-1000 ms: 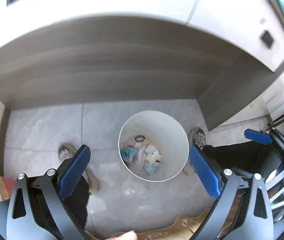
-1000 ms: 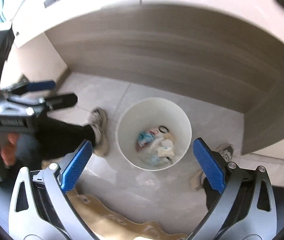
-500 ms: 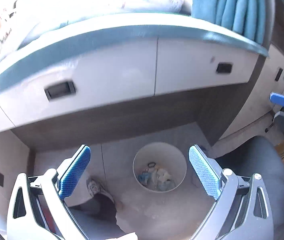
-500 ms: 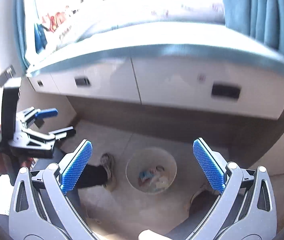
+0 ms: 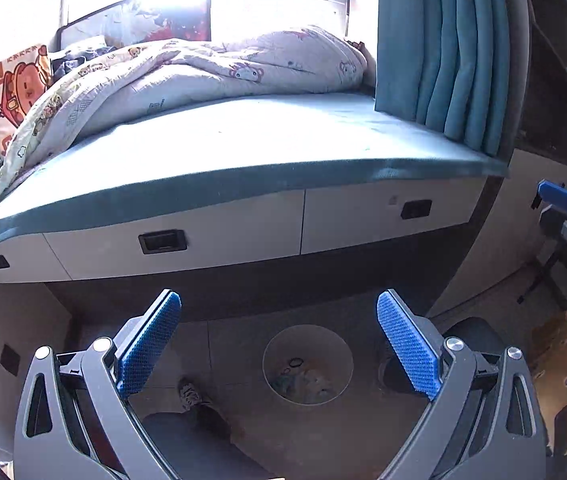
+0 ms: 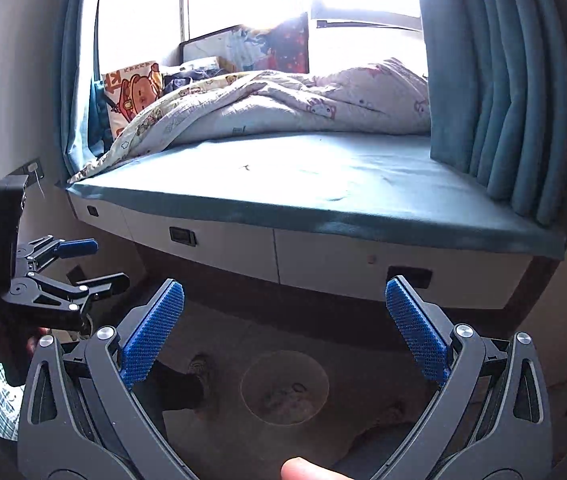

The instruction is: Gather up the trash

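Observation:
A round white trash bin [image 5: 307, 364] [image 6: 284, 387] stands on the tiled floor in front of the bed base, with crumpled paper and blue scraps inside. My left gripper [image 5: 279, 340] is open and empty, raised well above the bin. My right gripper [image 6: 283, 336] is also open and empty, held at about the same height. The right gripper's blue fingertips [image 5: 559, 196] show at the right edge of the left wrist view, and the left gripper [image 6: 83, 264] appears at the left of the right wrist view, held by a hand.
A bed with a teal mattress [image 5: 243, 140] [image 6: 303, 184], a patterned quilt [image 5: 203, 76] and drawers [image 5: 161, 241] fills the upper view. Teal curtains [image 5: 443, 48] hang at right. The person's shoes [image 5: 191, 394] [image 6: 199, 368] flank the bin. A brown cardboard sheet [image 5: 555, 344] lies at right.
Both grippers have tilted up and away from the bin; the view went from straight down into the bin to the bed. Both stayed open and empty.

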`<state>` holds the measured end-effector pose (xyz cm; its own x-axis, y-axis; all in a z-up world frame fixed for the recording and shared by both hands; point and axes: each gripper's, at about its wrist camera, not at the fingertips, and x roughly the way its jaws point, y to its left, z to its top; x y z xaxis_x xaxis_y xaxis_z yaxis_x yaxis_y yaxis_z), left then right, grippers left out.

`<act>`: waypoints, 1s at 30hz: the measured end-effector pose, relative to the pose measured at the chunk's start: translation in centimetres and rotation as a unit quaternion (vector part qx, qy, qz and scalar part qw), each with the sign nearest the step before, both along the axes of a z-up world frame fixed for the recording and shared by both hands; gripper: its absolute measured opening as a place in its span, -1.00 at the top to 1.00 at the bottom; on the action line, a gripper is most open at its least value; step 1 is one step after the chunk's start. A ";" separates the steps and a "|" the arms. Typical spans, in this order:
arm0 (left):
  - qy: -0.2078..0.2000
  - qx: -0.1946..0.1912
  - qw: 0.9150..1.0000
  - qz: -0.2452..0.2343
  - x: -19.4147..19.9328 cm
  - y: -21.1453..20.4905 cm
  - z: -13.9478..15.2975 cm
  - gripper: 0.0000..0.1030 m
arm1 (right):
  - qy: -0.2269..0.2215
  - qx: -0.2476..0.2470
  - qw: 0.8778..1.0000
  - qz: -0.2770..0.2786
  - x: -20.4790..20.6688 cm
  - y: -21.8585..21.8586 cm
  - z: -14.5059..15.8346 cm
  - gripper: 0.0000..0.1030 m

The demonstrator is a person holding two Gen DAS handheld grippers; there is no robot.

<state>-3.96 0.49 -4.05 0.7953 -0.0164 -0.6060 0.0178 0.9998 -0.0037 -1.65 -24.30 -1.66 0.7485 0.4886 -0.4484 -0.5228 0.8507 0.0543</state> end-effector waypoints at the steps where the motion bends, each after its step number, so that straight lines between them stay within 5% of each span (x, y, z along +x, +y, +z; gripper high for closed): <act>1: -0.003 0.000 1.000 -0.002 -0.2 -0.1 0.4 -0.88 | 0.001 -0.001 1.000 0.002 -0.2 0.0 0.1 -0.90; 13: -0.038 -0.001 0.999 -0.006 -1.8 -0.5 3.0 -0.88 | -0.008 -0.008 1.000 -0.015 -0.7 -0.4 0.3 -0.90; 30: -0.039 0.003 0.999 -0.002 -1.5 -0.5 2.9 -0.88 | -0.011 -0.017 1.000 -0.019 -0.8 0.1 0.7 -0.90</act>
